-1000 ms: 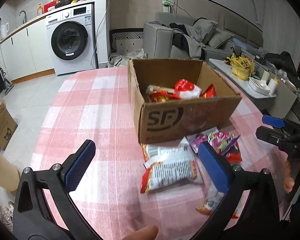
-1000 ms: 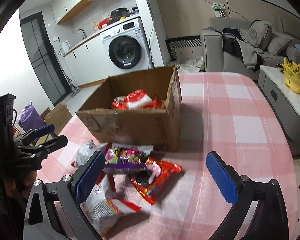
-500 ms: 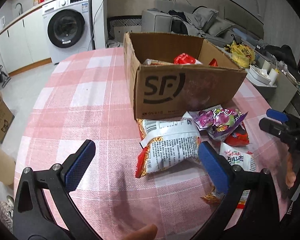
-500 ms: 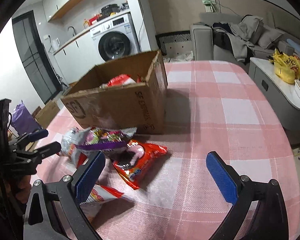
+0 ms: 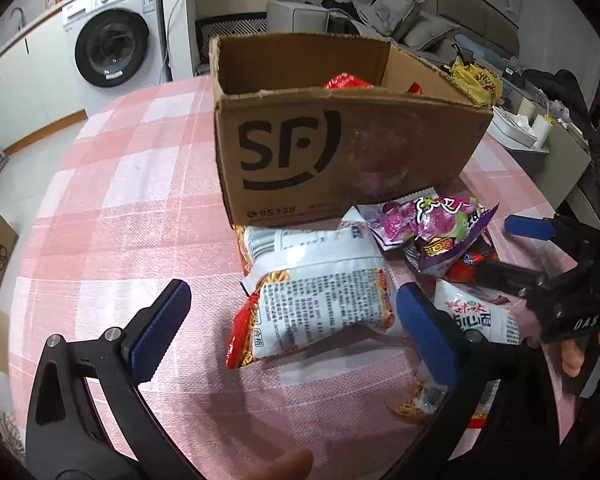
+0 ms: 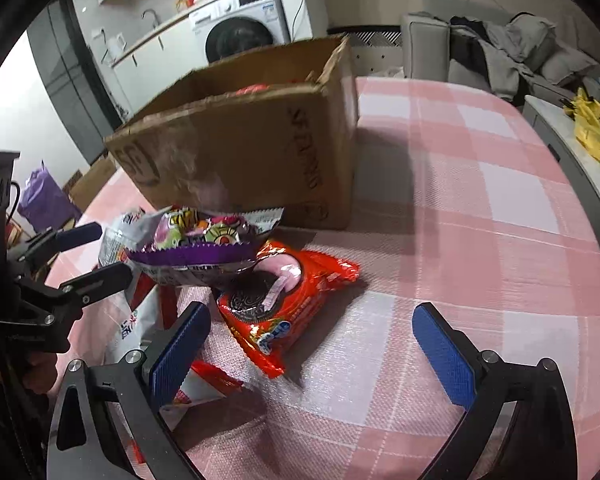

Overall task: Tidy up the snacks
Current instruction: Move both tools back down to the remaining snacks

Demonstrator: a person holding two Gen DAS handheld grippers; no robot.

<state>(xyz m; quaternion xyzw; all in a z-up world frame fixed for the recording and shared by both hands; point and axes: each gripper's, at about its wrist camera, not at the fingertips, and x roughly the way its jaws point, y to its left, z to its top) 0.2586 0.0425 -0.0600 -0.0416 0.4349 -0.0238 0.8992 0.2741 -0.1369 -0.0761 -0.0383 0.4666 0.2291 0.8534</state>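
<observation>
Both grippers have come down and closer over the last second: the cardboard box, seen from above a moment ago with its contents in plain view, now looms large with its SF-marked front wall facing the left wrist camera, so only the red tops of the snacks already inside show over the rim.

The loose snacks lie in a heap on the pink checked surface just in front of that front wall. The white noodle packet sits nearest the box's left front corner, and the left gripper, jaws wide apart and empty, now brackets it, though not yet touching. The purple candy bag rests against the box's front wall, overlapping the red cookie packet. The right gripper, also spread open and holding nothing, hovers just in front of that cookie packet. A second white packet lies further out from the box.

The descent suggests the reaching stage is nearly over: each gripper looks lined up on its own packet, with closing and lifting into the box likely next. Several snacks remain outside.
</observation>
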